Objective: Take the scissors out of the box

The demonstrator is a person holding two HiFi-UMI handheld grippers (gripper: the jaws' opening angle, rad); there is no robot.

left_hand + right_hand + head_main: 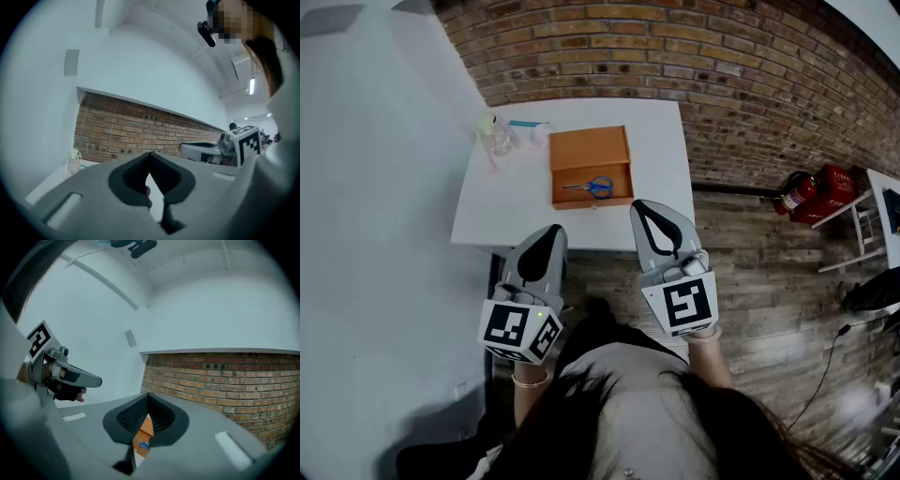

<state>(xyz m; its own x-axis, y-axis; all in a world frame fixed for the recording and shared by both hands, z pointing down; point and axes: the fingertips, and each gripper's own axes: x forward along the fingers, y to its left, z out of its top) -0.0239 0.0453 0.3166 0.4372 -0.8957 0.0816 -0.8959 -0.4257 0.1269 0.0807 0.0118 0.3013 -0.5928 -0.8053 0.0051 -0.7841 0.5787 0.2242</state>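
- One open orange cardboard box (590, 142), on one white rectangular table (664, 155).
- One pair of blue-handled metal scissors (591, 187), lying flat inside the box near its front wall, blades pointing to the view's left.
- Two grey hand-held grippers, mine: left gripper (557, 229) and right gripper (641, 207), each with one marker cube.
- One clear plastic bottle (499, 132) at the table's far left corner; two red fire extinguishers (798, 193) on the wood floor by the brick wall.
- The scissors are ahead of both grippers and touch neither. They're closer to my right gripper, whose tip sits at the table's near edge just beside the box front.
- My left gripper is lower, off the table's near edge, further from the box.
- Right gripper view: jaws pressed together, tips meeting, holding nothing. The orange box (146, 428) and a bit of blue handle show through the gap below the tips.
- Left gripper view: jaws also pressed together at the tips, empty, touching nothing.
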